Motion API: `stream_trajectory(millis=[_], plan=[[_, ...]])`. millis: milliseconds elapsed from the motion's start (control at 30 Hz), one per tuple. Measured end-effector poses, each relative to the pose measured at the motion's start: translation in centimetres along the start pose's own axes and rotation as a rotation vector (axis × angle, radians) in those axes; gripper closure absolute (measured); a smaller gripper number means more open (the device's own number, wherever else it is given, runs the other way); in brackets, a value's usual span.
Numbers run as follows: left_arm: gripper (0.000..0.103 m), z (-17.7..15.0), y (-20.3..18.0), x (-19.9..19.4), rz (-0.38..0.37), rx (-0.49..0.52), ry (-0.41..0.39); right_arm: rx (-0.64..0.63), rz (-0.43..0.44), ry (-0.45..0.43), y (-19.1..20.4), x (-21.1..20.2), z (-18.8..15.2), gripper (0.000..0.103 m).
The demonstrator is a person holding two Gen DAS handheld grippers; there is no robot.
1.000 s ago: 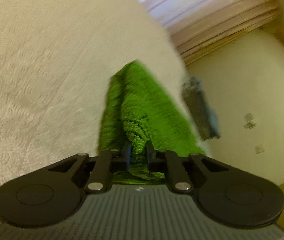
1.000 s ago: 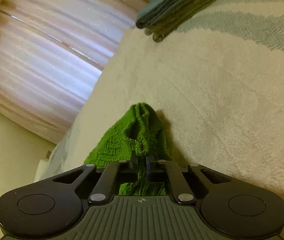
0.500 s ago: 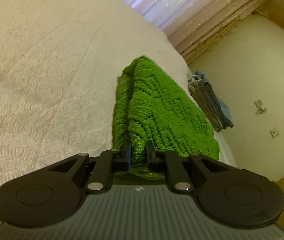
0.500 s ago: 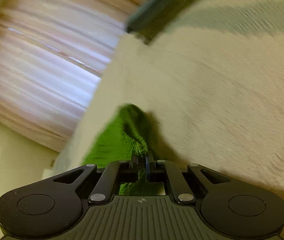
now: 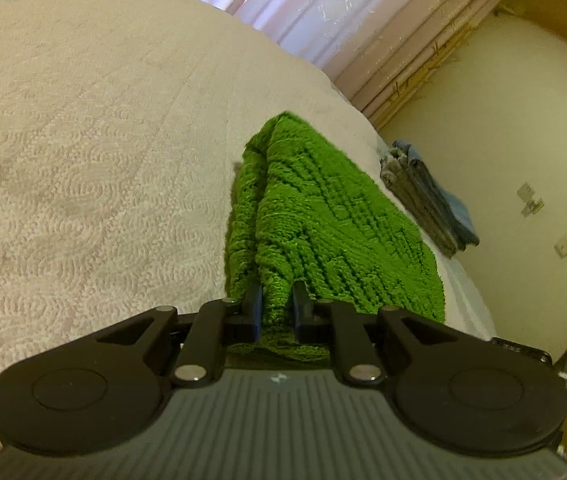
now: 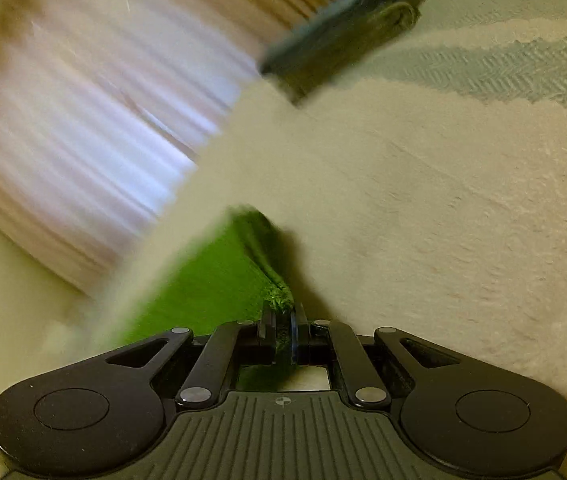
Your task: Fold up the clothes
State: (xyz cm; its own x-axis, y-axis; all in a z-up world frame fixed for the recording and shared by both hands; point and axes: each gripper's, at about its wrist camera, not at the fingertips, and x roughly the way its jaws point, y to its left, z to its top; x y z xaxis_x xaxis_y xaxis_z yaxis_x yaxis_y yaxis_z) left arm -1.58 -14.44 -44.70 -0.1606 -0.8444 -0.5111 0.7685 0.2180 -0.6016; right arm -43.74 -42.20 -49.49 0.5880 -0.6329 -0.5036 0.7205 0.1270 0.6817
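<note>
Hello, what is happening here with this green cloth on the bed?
A person is folding a green knitted garment on the bed, holding a gripper in each hand. The left gripper and the right gripper each pinch an edge of it. A pile of folded clothes lies near the bed's far edge.

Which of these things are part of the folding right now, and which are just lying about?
Part of the job:
- green knitted garment
- left hand-held gripper, shut on it
- right hand-held gripper, shut on it
- bed cover beneath

Lying about:
- folded stack of clothes near the bed's edge
- curtains
</note>
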Motion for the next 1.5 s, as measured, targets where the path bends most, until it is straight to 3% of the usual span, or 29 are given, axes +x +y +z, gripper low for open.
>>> stream_trajectory(millis=[100, 167, 200, 233, 333, 400, 500, 633, 767, 900, 967, 1067, 1133, 1200, 1300, 1367, 1467, 1500], plan=[[0.088, -0.1, -0.7, -0.5, 0.037, 0.04, 0.002, -0.16, -0.072, 0.009, 2.5, 0.3, -0.2, 0.098], [0.085, 0.3, -1.6, -0.9, 0.067, 0.077, 0.007, -0.313, -0.134, 0.013, 4.8, 0.3, -0.3, 0.074], [0.084, 0.5, -2.1, -1.2, 0.083, 0.096, 0.009, -0.387, -0.186, -0.013, 5.8, 0.0, -0.4, 0.048], [0.084, 0.8, -2.7, -1.5, 0.098, 0.122, 0.002, -0.461, -0.243, -0.046, 6.7, -0.4, -0.6, 0.032], [0.084, 1.3, -4.8, -2.5, 0.111, 0.201, -0.031, -0.589, -0.249, -0.17, 9.0, -2.3, -1.0, 0.032], [0.084, 1.6, -6.2, -3.1, 0.108, 0.252, -0.056, -0.672, -0.184, -0.194, 10.6, -2.9, -1.7, 0.032], [0.084, 0.7, -7.9, -1.8, 0.139, 0.353, -0.017, -0.763, -0.114, -0.118, 11.7, -1.6, -3.3, 0.032], [0.084, -1.5, -7.7, 0.8, 0.222, 0.415, 0.019, -0.807, -0.18, 0.071, 9.4, 2.6, -5.6, 0.034], [0.084, -1.6, -7.7, 1.9, 0.239, 0.448, 0.03, -0.682, -0.147, 0.149, 7.1, 3.5, -4.7, 0.034], [0.083, -0.8, -7.9, 1.6, 0.23, 0.452, 0.05, -0.714, -0.155, 0.19, 7.6, 3.2, -3.7, 0.034], [0.084, 0.1, -7.8, 0.6, 0.206, 0.433, 0.049, -0.716, -0.172, 0.16, 8.2, 1.6, -3.1, 0.034], [0.085, 3.0, -6.7, -0.8, 0.159, 0.342, 0.019, -0.639, -0.141, 0.073, 8.5, 0.5, 0.1, 0.034], [0.079, 6.0, -5.7, -0.6, 0.136, 0.258, -0.015, -0.544, -0.098, 0.035, 8.5, 0.9, 2.9, 0.034], [0.069, 8.7, -4.7, 0.7, 0.106, 0.163, -0.029, -0.411, -0.046, 0.028, 8.0, 2.5, 5.8, 0.034], [0.066, 11.7, -2.7, 3.9, 0.059, -0.009, 0.0, -0.236, -0.009, 0.078, 6.9, 6.3, 8.5, 0.034], [0.066, 13.2, -1.4, 6.2, 0.03, -0.125, 0.029, -0.148, 0.01, 0.116, 6.1, 8.3, 9.2, 0.034], [0.07, 13.7, -0.6, 8.8, 0.048, -0.165, 0.06, -0.07, 0.027, 0.141, 5.1, 10.3, 9.3, 0.034], [0.082, 13.6, -0.4, 9.3, 0.024, -0.168, 0.062, -0.07, 0.041, 0.133, 4.9, 10.4, 8.9, 0.043]])
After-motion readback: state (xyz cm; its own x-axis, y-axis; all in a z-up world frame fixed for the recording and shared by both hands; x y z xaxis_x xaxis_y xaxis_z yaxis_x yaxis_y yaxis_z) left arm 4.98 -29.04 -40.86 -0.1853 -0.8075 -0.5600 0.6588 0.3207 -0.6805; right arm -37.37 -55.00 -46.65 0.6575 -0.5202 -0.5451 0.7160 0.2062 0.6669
